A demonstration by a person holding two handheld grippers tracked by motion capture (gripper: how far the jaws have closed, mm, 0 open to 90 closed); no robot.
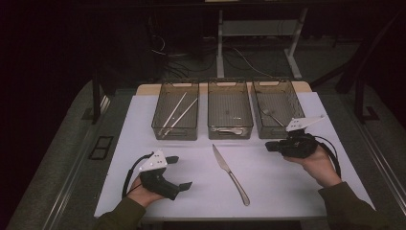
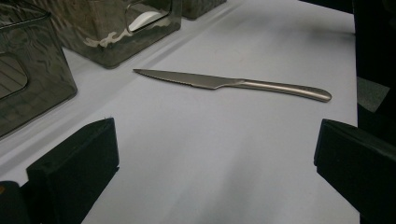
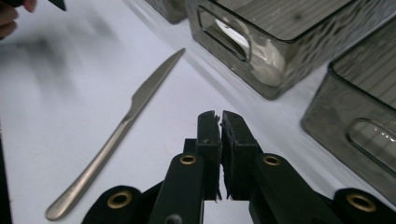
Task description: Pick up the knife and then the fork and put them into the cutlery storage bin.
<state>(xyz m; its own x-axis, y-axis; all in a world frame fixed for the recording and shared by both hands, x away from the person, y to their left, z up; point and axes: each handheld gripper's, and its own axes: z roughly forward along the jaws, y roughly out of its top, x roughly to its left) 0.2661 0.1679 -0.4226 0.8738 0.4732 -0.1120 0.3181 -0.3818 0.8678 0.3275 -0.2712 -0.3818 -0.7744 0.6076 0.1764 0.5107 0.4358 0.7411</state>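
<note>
- Knife (image 1: 231,174) lies flat on the desk (image 1: 287,182), between both hands, near the three bins, not yet picked up.
- Left gripper (image 1: 179,172) low beside it, jaws spread wide, empty.
- Right gripper (image 1: 269,146) near the right bin (image 1: 277,108), jaws pressed together, holding nothing.

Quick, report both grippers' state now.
Left gripper: open, holding nothing, its jaws spread wide toward the knife.
Right gripper: shut, empty, near the knife.

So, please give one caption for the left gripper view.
Open left hand-held gripper faces a steel knife lying on the white table.
</note>
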